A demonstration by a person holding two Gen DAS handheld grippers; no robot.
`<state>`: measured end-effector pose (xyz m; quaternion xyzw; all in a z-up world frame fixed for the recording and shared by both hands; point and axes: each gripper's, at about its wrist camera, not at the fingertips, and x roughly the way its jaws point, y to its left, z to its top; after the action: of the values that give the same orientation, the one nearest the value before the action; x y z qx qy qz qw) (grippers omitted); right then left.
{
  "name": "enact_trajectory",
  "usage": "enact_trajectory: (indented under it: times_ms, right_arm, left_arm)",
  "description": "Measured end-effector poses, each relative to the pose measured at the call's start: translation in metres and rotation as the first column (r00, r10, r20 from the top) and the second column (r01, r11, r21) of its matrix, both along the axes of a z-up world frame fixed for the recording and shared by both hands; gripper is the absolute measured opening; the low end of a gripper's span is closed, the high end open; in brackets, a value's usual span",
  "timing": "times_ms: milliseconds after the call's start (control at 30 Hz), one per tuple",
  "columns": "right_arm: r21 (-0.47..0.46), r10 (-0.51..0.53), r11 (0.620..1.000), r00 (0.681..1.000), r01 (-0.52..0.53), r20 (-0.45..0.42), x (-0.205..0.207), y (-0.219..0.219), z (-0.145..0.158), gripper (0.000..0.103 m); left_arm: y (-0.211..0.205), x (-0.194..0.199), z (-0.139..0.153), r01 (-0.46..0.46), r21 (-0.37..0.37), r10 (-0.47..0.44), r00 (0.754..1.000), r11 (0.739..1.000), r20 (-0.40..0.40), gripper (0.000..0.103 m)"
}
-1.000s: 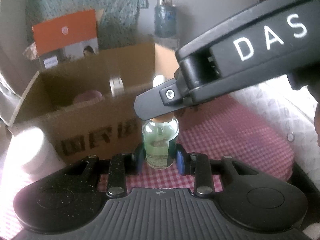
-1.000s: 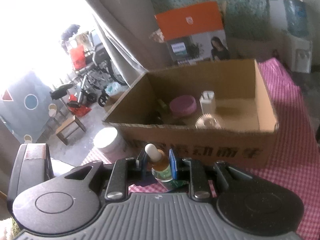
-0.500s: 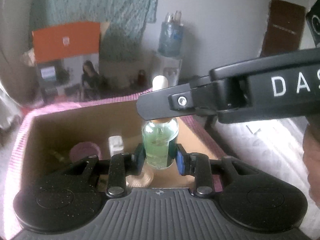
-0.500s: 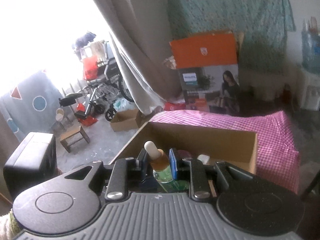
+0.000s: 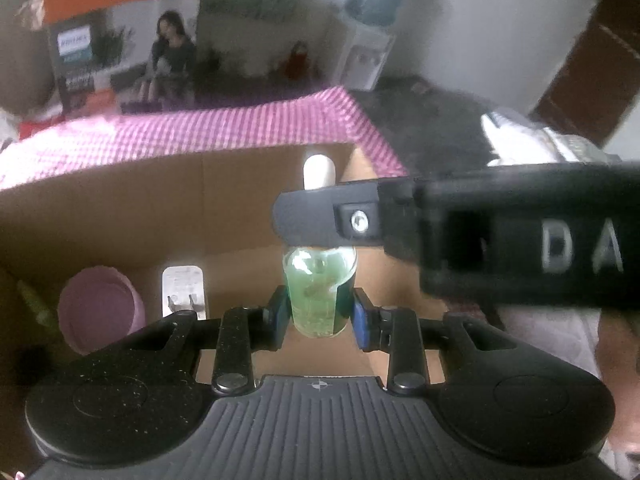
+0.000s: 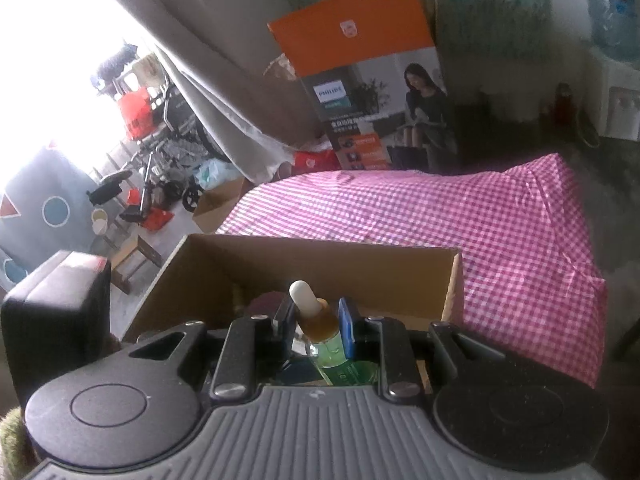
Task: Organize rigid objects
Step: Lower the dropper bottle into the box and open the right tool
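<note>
Inside the cardboard box (image 5: 120, 216), from the left, a pink round container (image 5: 98, 306) and a white plug adapter (image 5: 184, 292) are seen on the floor of the box, just beside each other. The dropper bottle (image 5: 319, 296) of green liquid is held above the right part of the box, over a bare patch of cardboard. The left tongs (image 5: 319, 312) are clamped on the glass body, blue pads touching both sides. The right tongs (image 6: 314, 322) are closed on the amber neck below the white bulb, reaching in from the right across the left wrist view. So the bottle is gripped by both at once, body and neck, roughly upright. How far the base is above the box floor cannot be told. The step in hand is judged to be placement of the bottle into the box, on a counter covered with pink checked cloth (image 6: 480, 216). For the next move, lowering onto the free patch right of the adapter is called for, and one pair of tongs is best released only once the base is seated. Tipping is the risk if both are let go early.
</note>
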<state>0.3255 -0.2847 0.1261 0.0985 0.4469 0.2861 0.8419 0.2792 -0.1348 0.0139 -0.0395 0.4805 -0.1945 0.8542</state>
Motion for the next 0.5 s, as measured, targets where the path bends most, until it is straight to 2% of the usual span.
enact_trajectory:
  times_ms: [100,500]
  right_arm:
    - [-0.012,0.016,1.0,1.0,-0.017,-0.009,0.011,0.004,-0.009,0.025]
    - [-0.121,0.051,0.991,0.999,-0.053,-0.015,0.027,0.022,-0.034,0.025]
  left_arm:
    - [0.002,0.013,-0.007,-0.015,0.014,0.016,0.999,1.0,-0.038,0.031]
    - [0.009,0.02,-0.013,-0.074,0.01,0.075,0.991,0.997,-0.109,0.033]
